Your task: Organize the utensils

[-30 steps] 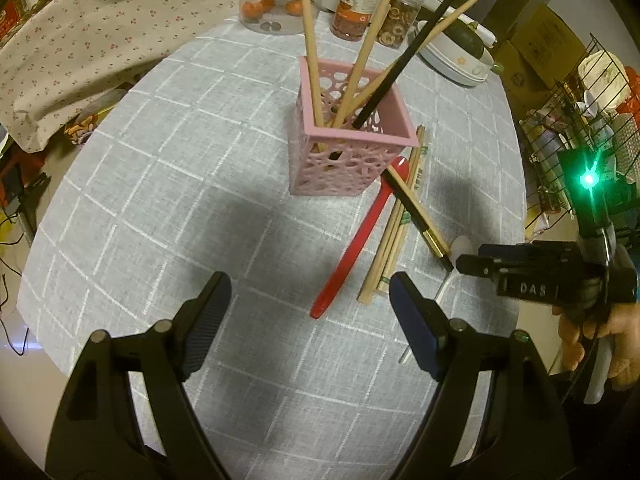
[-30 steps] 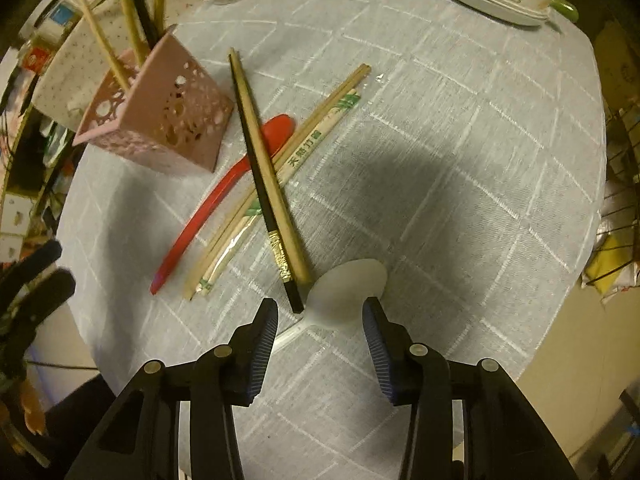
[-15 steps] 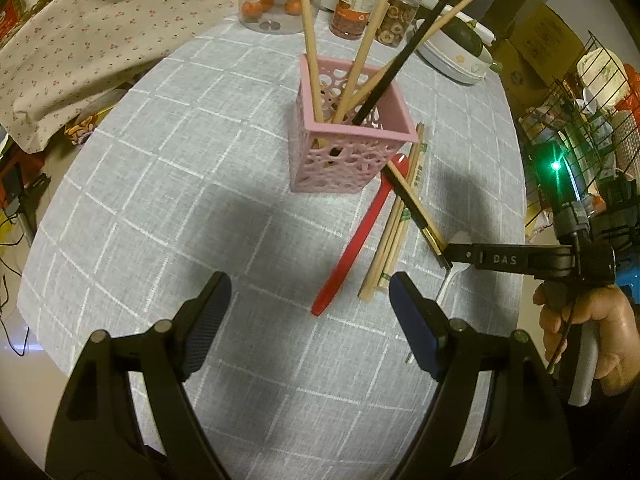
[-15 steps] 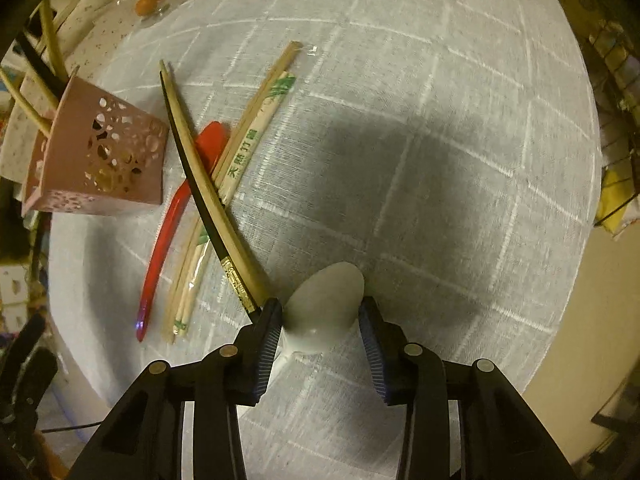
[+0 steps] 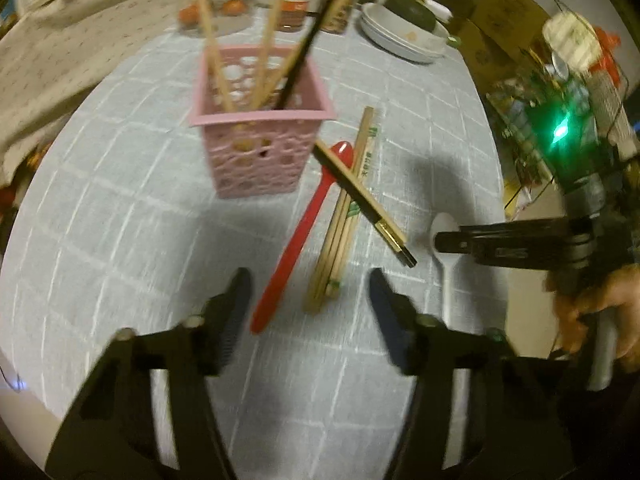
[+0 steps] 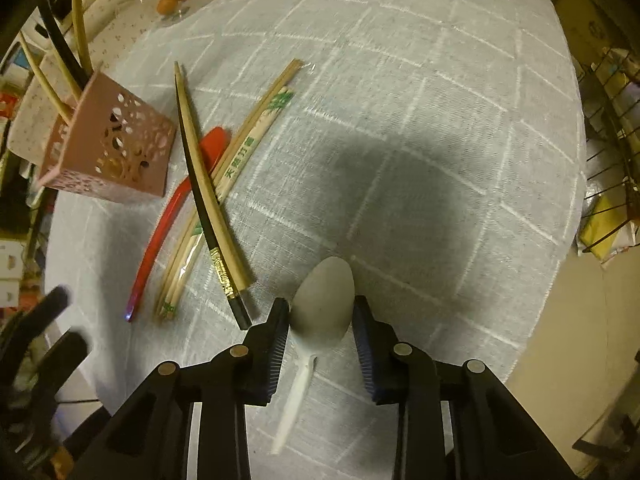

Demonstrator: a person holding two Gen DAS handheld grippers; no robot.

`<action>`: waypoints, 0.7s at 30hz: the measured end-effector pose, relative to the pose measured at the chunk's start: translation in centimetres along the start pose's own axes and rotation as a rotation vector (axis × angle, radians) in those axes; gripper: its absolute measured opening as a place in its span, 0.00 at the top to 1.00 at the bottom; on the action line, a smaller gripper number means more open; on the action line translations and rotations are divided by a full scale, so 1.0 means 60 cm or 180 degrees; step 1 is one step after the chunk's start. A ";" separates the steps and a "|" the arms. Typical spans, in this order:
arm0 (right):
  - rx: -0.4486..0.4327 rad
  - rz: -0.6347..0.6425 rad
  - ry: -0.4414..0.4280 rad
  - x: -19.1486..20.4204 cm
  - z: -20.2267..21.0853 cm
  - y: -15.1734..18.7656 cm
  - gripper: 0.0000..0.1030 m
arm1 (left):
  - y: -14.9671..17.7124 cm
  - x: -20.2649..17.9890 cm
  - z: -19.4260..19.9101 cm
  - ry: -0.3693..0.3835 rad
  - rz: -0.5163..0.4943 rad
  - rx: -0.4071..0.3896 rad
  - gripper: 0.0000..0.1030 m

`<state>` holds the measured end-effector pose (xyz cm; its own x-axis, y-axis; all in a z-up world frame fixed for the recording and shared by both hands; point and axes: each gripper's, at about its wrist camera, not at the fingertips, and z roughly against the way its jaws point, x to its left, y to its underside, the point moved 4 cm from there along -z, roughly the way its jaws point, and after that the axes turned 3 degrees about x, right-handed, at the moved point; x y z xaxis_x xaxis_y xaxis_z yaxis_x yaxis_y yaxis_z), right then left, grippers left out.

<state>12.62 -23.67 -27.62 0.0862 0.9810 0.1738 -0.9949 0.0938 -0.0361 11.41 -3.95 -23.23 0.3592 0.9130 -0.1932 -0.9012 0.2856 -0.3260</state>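
Right tongs (image 6: 320, 322): mine, low centre of the right view, closing, pads against both sides of the white spoon's (image 6: 324, 304) bowl.
Left tongs (image 5: 310, 294): closing over bare cloth, nothing between them; the red spoon's (image 5: 298, 236) handle tip and the wrapped chopsticks' (image 5: 344, 216) ends lie just above.
Loose pair: dark chopstick (image 6: 200, 196) and tan one cross the red spoon.
Pink basket (image 5: 256, 152): upper centre, sticks standing inside.
Table (image 6: 420, 128): grey checked cloth.

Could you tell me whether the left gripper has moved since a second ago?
Yes. The left gripper has moved toward the loose utensils: its jaws now straddle the red spoon handle, and the pink basket looks nearer. Its jaws are closing.
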 end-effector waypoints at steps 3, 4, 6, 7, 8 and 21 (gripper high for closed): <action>0.0020 0.0060 -0.0075 -0.006 0.008 0.005 0.83 | -0.009 -0.007 -0.033 0.0017 -0.0164 -0.0034 0.60; 0.0032 0.0090 -0.0096 -0.009 0.012 0.009 0.84 | -0.010 -0.008 -0.042 0.0005 -0.0194 -0.0022 0.61; 0.0034 0.0120 -0.0103 -0.014 0.015 0.012 0.85 | -0.011 -0.006 -0.067 -0.0070 -0.0241 0.0065 0.69; 0.0037 0.0125 -0.0124 -0.017 0.016 0.012 0.85 | -0.010 -0.001 -0.079 -0.0110 -0.0228 0.0130 0.75; 0.0038 0.0124 -0.0145 -0.019 0.016 0.012 0.85 | -0.009 0.003 -0.086 -0.0128 -0.0194 0.0174 0.76; 0.0090 0.0178 -0.0213 -0.050 0.047 0.024 0.88 | 0.040 0.021 -0.064 -0.0029 -0.0120 0.0483 0.89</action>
<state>10.81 -26.97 -25.41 0.0279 0.9710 0.2376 -0.9992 0.0336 -0.0201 10.65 -3.21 -27.80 0.3919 0.9032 -0.1748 -0.9136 0.3598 -0.1891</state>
